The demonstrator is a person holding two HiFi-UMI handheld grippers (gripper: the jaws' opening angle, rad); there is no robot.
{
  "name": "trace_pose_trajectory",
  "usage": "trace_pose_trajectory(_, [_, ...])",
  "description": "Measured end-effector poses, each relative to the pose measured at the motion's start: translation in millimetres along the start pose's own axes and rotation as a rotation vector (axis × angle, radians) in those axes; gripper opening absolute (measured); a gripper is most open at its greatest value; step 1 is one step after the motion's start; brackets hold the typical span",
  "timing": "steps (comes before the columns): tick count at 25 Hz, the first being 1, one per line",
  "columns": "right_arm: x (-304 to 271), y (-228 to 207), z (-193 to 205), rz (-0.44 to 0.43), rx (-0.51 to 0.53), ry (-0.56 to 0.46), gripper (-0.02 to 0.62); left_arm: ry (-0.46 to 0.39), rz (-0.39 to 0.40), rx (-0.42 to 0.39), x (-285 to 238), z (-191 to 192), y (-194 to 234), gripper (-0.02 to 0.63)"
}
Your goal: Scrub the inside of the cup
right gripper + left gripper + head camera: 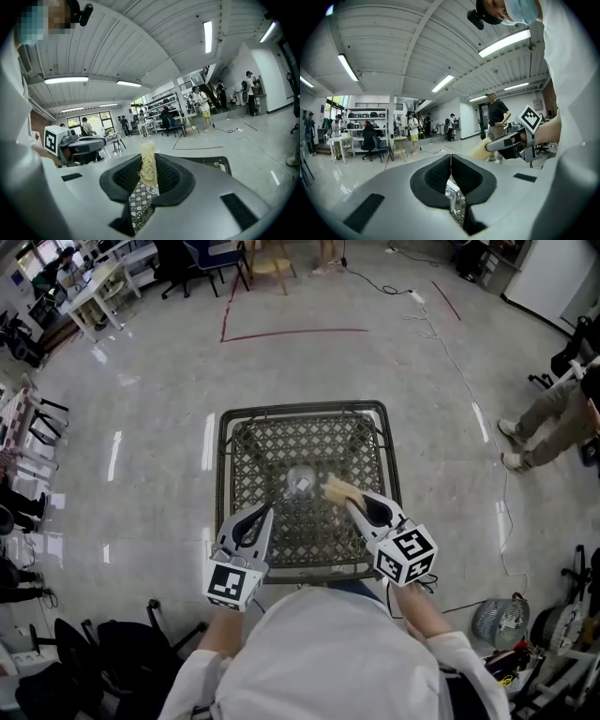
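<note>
A clear cup [301, 481] stands upright near the middle of a metal lattice table [302, 409]. My left gripper [284, 493] reaches it from the front left, with its jaws shut on the cup's left rim. In the left gripper view the pads [440, 174] meet, and the clear cup [453, 199] shows just below them. My right gripper [351, 502] is shut on a straw-coloured scrubbing pad [338, 488], held just right of the cup and a little above the table. The scrubbing pad [148, 166] stands upright between the right pads.
The table is small, with shiny floor on every side. A seated person's legs [548, 423] are at the right. A fan [497, 620] and other gear lie at the lower right, and black chairs [122, 652] at the lower left. Cables [441, 338] and red tape lines [291, 333] run behind the table.
</note>
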State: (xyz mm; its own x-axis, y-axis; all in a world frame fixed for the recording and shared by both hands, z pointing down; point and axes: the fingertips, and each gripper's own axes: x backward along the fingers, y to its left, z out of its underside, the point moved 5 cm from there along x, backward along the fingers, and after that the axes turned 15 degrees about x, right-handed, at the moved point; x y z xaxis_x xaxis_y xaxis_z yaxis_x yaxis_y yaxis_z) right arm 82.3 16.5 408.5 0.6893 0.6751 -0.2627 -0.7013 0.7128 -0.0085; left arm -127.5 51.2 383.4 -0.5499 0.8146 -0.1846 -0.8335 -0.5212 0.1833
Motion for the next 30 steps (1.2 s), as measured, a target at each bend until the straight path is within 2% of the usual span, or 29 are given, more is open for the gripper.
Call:
trace_pose_trajectory(14, [-11, 13, 1, -0.001, 0.095, 0.030, 0.087, 0.009, -0.004, 0.013, -1, 3, 3, 0.031])
trace_pose_trajectory(30, [-8, 20, 6, 0.007, 0.114, 0.047, 0.086, 0.014, -0.001, 0.027, 4, 11, 0, 0.031])
